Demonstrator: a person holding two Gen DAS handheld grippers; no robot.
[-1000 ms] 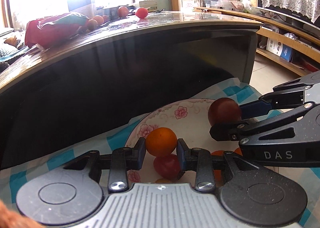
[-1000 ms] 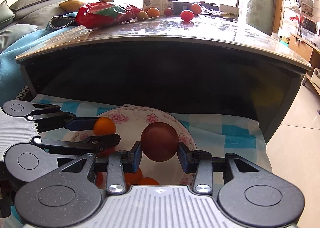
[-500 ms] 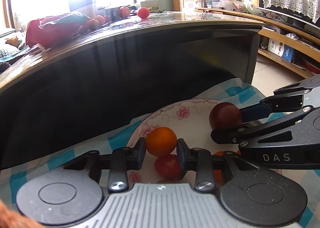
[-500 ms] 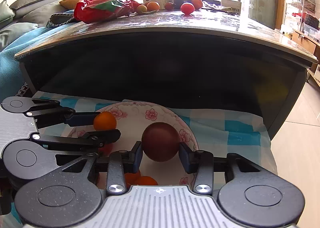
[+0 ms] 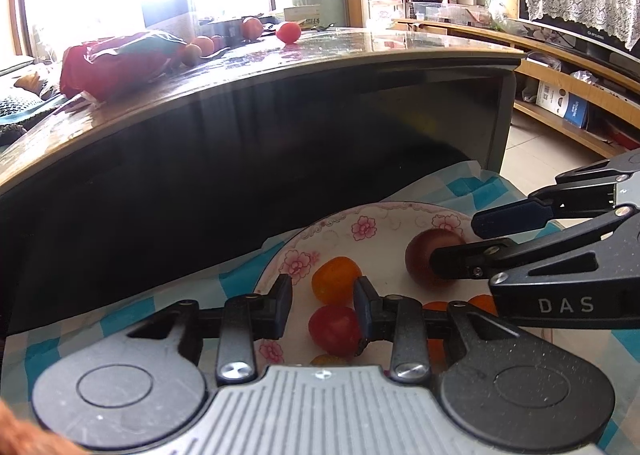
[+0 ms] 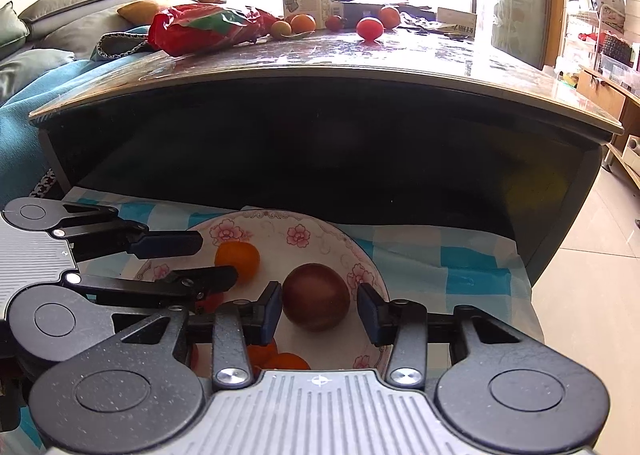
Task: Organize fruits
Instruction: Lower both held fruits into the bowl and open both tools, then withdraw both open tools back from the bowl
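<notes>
Two grippers hang over one flowered plate of fruit.

The left gripper [image 5: 322, 297] is spread, and the small orange fruit [image 5: 334, 280] lies loose on the plate [image 5: 362, 227] between its fingers, with a red tomato [image 5: 333, 329] nearer. The right gripper [image 6: 318, 313] is spread too; its left pad is at the dark red fruit [image 6: 317, 296], its right pad stands clear. The plate sits on a blue checked cloth [image 6: 432, 259] under the table [image 6: 360, 59], which carries more fruit far back.
</notes>
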